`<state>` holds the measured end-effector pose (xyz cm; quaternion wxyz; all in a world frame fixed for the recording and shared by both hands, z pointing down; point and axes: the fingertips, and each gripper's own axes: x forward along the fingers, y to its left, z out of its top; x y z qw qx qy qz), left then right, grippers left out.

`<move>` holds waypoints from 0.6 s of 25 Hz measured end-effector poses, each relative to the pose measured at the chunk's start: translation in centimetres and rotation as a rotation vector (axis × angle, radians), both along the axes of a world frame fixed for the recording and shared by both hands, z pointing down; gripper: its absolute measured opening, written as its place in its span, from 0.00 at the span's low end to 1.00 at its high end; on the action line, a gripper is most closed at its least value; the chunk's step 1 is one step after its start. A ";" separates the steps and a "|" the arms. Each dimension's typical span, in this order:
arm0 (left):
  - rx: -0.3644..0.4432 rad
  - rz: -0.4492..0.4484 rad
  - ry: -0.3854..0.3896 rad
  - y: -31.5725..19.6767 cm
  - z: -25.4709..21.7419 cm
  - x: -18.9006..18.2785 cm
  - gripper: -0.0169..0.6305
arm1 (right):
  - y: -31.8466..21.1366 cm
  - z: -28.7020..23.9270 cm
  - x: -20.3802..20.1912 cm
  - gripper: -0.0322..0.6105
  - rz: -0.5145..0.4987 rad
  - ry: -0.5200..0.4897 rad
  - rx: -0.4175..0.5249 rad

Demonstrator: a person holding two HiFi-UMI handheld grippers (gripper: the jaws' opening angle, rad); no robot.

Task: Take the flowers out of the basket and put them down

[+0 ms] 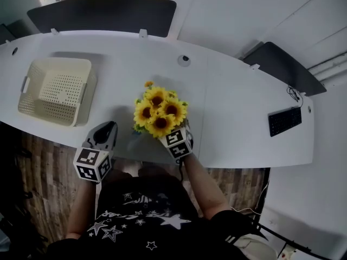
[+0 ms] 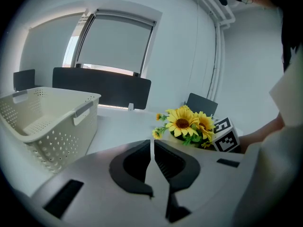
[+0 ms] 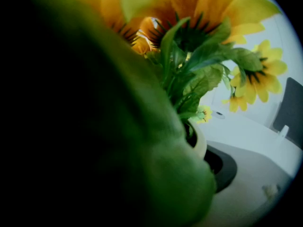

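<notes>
The bunch of yellow sunflowers [image 1: 159, 111] stands out of the basket, near the front edge of the white table [image 1: 238, 107]. My right gripper [image 1: 171, 132] reaches in under the blooms and is shut on the flowers at their small cream pot [image 3: 200, 144]. The pot rests against one dark pad [image 3: 226, 169], while a green leaf [image 3: 142, 141] hides the other jaw. The cream perforated basket [image 1: 59, 63] sits at the table's left with nothing showing inside. My left gripper [image 1: 105, 128] hangs at the front edge between basket and flowers, its jaws shut on nothing [image 2: 151, 148]. The left gripper view shows the sunflowers [image 2: 184, 122] right of the basket [image 2: 47, 126].
A black keyboard [image 1: 284, 121] lies at the table's right end. Dark chair backs stand behind the table [image 1: 103, 12] and at the far right [image 1: 282, 64]. A round cable port [image 1: 184, 60] sits beyond the flowers. The person's body is close against the front edge.
</notes>
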<state>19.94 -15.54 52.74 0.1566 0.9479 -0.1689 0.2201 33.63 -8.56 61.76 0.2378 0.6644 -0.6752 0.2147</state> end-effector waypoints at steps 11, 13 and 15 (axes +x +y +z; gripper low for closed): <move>-0.003 0.100 -0.038 0.8 0.2 0.6 0.08 | 0.1 0.3 -0.2 0.86 0.038 0.009 0.031; 0.000 0.106 -0.044 1.0 0.4 0.8 0.07 | 0.1 0.2 -0.1 0.86 0.041 0.002 0.043; 0.002 0.106 -0.052 1.2 0.5 0.9 0.08 | 0.3 0.1 -0.1 0.86 0.045 -0.027 0.050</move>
